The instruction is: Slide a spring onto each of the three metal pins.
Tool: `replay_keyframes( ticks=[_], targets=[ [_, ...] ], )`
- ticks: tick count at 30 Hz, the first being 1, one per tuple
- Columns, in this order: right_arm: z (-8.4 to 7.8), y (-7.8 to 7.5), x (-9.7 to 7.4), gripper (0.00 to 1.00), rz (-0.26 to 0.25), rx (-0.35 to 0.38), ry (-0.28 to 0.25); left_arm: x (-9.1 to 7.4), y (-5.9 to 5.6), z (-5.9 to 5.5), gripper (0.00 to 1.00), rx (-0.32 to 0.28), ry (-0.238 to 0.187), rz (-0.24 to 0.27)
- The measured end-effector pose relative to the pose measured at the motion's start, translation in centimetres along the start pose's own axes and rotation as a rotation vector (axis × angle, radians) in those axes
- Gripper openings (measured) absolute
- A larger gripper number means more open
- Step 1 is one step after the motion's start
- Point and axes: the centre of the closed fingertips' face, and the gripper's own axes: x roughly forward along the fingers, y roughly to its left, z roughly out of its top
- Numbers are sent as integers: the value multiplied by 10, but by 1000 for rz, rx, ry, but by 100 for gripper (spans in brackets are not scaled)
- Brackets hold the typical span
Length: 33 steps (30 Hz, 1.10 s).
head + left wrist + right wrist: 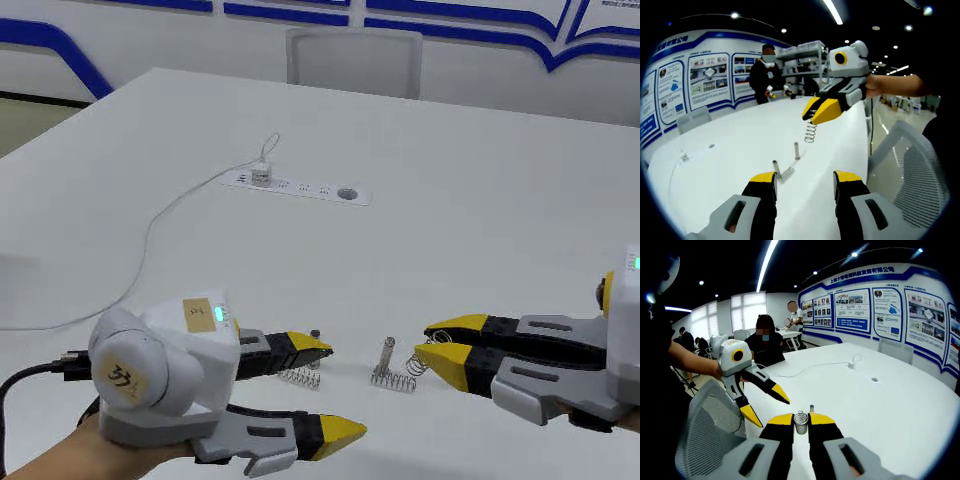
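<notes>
My right gripper [432, 342] [800, 419] is shut on a small metal spring [800, 422], which hangs from its yellow tips in the left gripper view [811, 132]. A metal pin [388, 350] [796, 150] stands on the white table just left of those tips. A loose spring [393, 381] lies at its foot. My left gripper [340, 390] [805, 177] is open with nothing between its jaws. Beside its upper jaw stands a second pin [315, 335] [775, 167], with another spring [300, 377] [786, 174] lying by it.
A power strip [300, 187] is set in the table [480, 220] farther back, and a white cable [150, 235] runs from it to the left. A grey chair [352, 60] stands at the far edge. A mesh chair [920, 170] is beside the table; people stand behind.
</notes>
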Motion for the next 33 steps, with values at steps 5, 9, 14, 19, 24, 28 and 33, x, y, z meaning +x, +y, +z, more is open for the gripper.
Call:
replay_keyframes(
  ticks=[5,9,14,19,24,28,33],
  targets=[
    [-7,-9,-5,11,-44,18,6,-9,10,-8,50,-25,8,47],
    [-13,-15,-8,11,-77,44,-2,-14,15,-18,56,-54,15,82],
    [-20,-23,-14,11,-112,64,3,-21,19,-24,55,-73,17,105],
    [-27,-32,-21,11,-137,81,18,-28,26,-27,59,-95,11,129],
    [-29,-42,-28,11,-161,90,13,-37,32,-35,64,-88,21,146],
    [-29,-52,-35,11,-183,98,7,-42,37,-38,67,-89,23,170],
    [-28,-62,-39,11,-206,103,4,-47,46,-38,71,-129,-9,220]
  ],
)
